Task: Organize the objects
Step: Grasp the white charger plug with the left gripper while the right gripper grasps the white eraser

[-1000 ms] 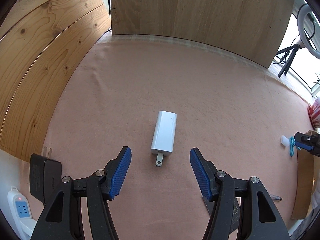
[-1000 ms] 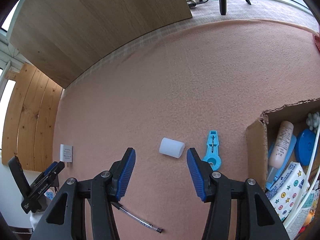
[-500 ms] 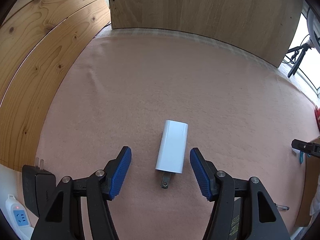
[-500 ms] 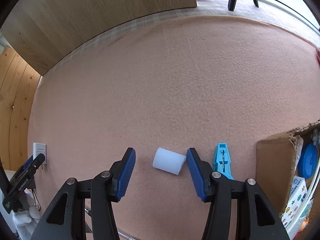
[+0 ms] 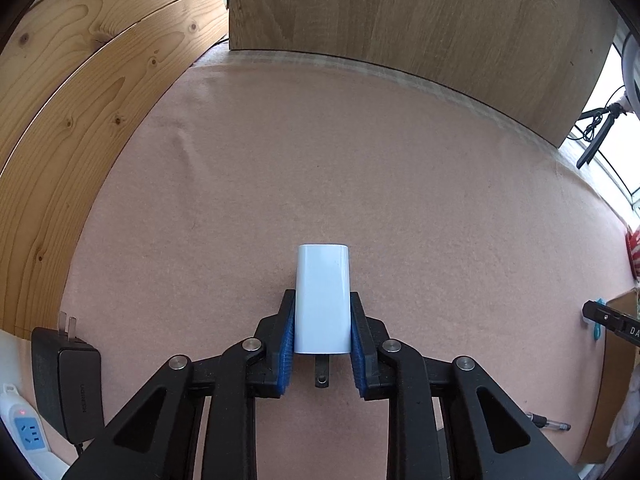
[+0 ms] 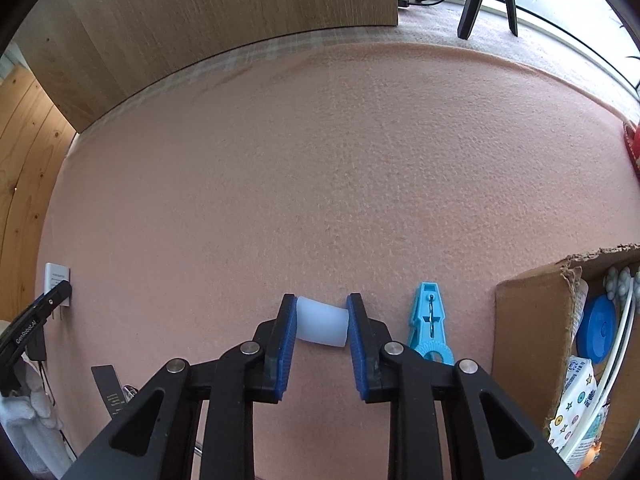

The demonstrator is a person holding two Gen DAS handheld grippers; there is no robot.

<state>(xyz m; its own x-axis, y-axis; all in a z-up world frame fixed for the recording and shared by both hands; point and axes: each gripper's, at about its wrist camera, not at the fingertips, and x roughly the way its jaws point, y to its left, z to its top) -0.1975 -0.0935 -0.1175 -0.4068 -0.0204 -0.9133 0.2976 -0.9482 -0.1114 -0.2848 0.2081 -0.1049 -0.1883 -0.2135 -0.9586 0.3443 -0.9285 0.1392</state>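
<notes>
A white wall charger [image 5: 323,300] lies on the pink felt mat, its plug prong pointing toward the camera. My left gripper [image 5: 322,320] has its blue pads pressed on both long sides of it, the jaws still closing. In the right wrist view a small translucent white cylinder [image 6: 322,322] lies on the mat between the blue pads of my right gripper [image 6: 321,322], which press its two ends as the jaws close. The same charger and the left gripper show at the far left [image 6: 58,280].
A blue clothes peg [image 6: 429,326] lies just right of the cylinder. A cardboard box [image 6: 528,320] with several items stands at the right edge. A black adapter [image 5: 66,376] and a power strip [image 5: 24,432] sit at the left. A pen [image 5: 548,422] lies nearby. Wooden boards wall the back.
Both grippers came down a little and shut: the left onto the white charger, the right onto the white cylinder. Before, each stood open with its object ahead of the fingers.
</notes>
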